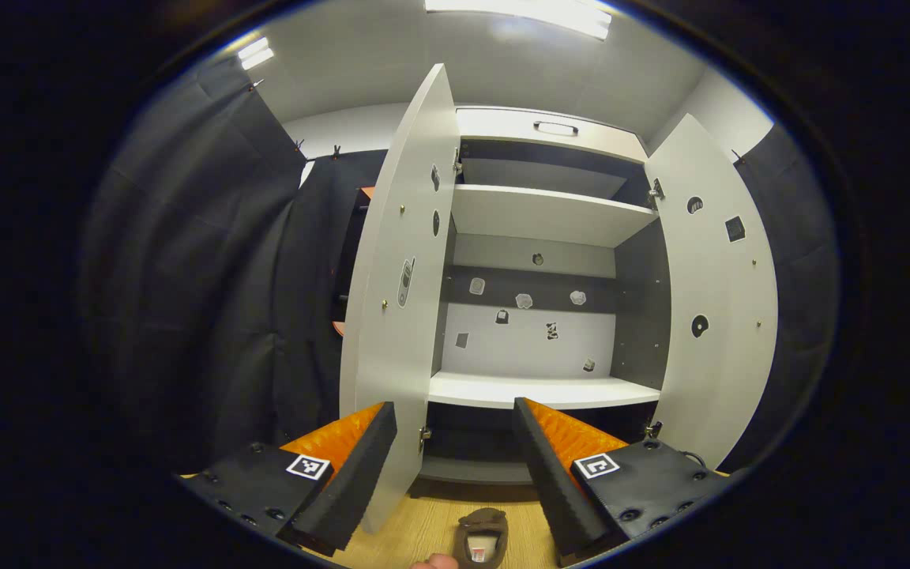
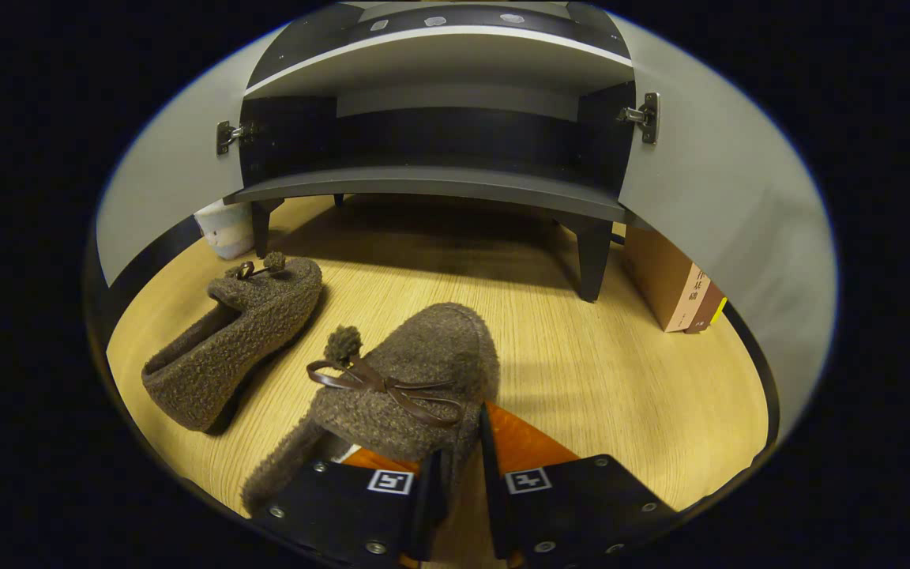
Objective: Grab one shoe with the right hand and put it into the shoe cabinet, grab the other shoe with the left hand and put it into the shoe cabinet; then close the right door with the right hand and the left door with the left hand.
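Observation:
Two brown fuzzy shoes with bows lie on the wooden floor in front of the shoe cabinet (image 2: 431, 186). In the right gripper view, the far shoe (image 2: 238, 340) lies to the left. My right gripper (image 2: 459, 474) is shut on the side wall of the near shoe (image 2: 415, 371), with one finger inside its opening and the other outside. In the left gripper view, my left gripper (image 1: 455, 450) is held open, high in front of the cabinet (image 1: 542, 391). Both cabinet doors stand open. A shoe (image 1: 483, 537) lies on the floor far below the left gripper.
The left door (image 1: 400, 261) swings out close to my left gripper's finger, and the right door (image 1: 720, 292) stands wide. A brown box (image 2: 672, 284) leans by the cabinet's right leg, and a pale container (image 2: 222, 229) sits at its left leg. The cabinet's lower shelf (image 2: 423, 126) is bare.

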